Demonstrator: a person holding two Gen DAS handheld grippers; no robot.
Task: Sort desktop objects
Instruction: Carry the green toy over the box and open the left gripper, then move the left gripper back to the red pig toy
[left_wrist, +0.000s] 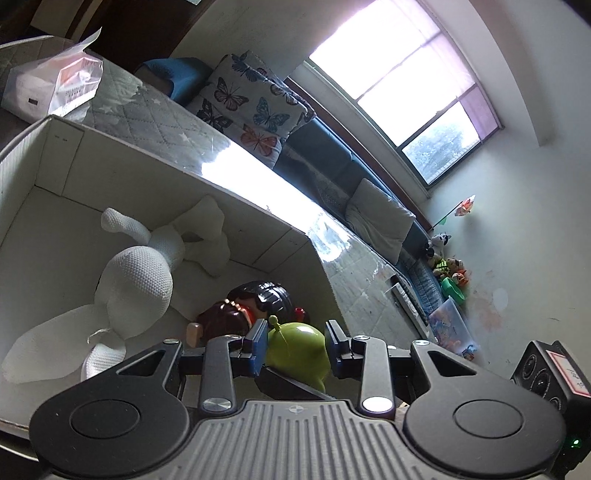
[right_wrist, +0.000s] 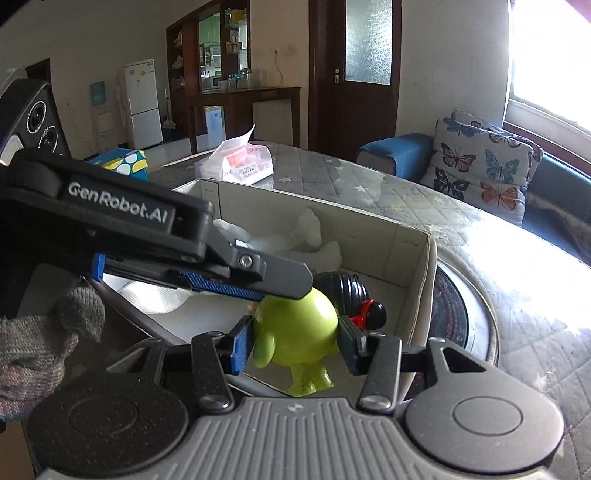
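Grip on the green toy figure (right_wrist: 295, 328) came from the right gripper (right_wrist: 293, 345), its pads pressed to both sides, just above the cardboard box's (left_wrist: 55, 155) near corner — beside the dark-haired dolls (left_wrist: 258, 299). Left gripper (left_wrist: 297, 345) hovered open around the figure's top — not pinching it.

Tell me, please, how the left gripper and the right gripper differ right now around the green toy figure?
The right gripper is shut on the green toy figure, pads pressing its sides; the left gripper is open, and only one finger lies over the figure's head. The right gripper comes in from below in its own view; the left gripper reaches across from the left. Both hang over the white box.
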